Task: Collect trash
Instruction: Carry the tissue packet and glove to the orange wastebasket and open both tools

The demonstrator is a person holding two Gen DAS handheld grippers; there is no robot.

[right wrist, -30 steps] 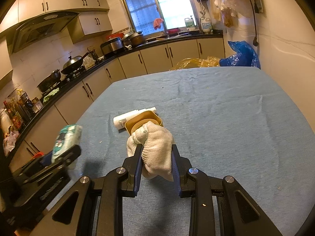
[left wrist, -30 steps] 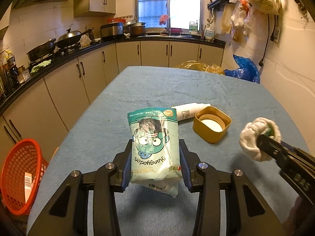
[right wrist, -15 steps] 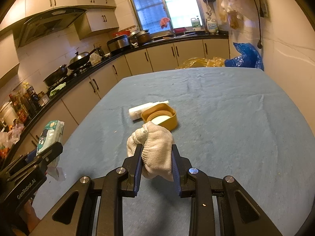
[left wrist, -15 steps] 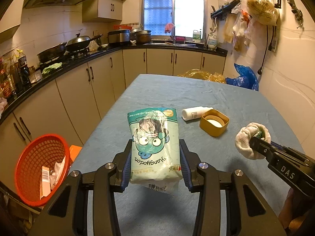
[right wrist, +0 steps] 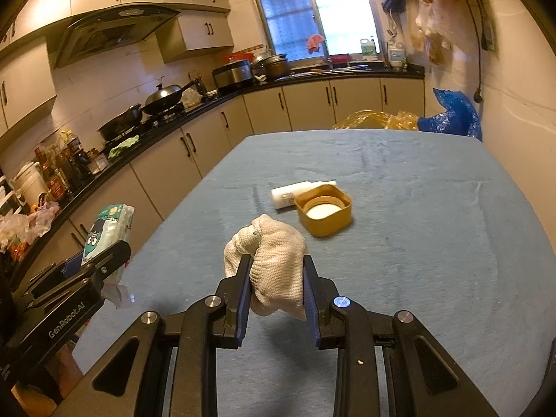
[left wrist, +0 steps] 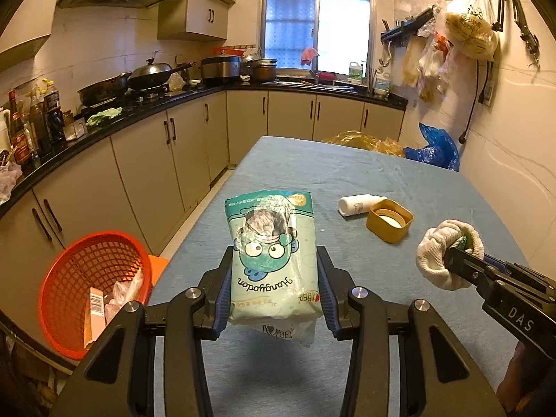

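Left gripper [left wrist: 274, 286] clamps glossy teal plastic cartoon-print packet [left wrist: 272, 260], lifted over blue cloth-covered table [left wrist: 347, 173]. Right gripper [right wrist: 276, 278] pinches balled white knitted glove [right wrist: 274, 264]. Orange mesh plastic basket [left wrist: 69, 271] below table's left edge.

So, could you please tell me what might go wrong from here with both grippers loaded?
The left gripper pinches the wipes packet near its lower end, so its loose wrapper could slip out before reaching the orange basket. The white cloth in the right gripper bulges past the pads and might snag the yellow lid nearby.
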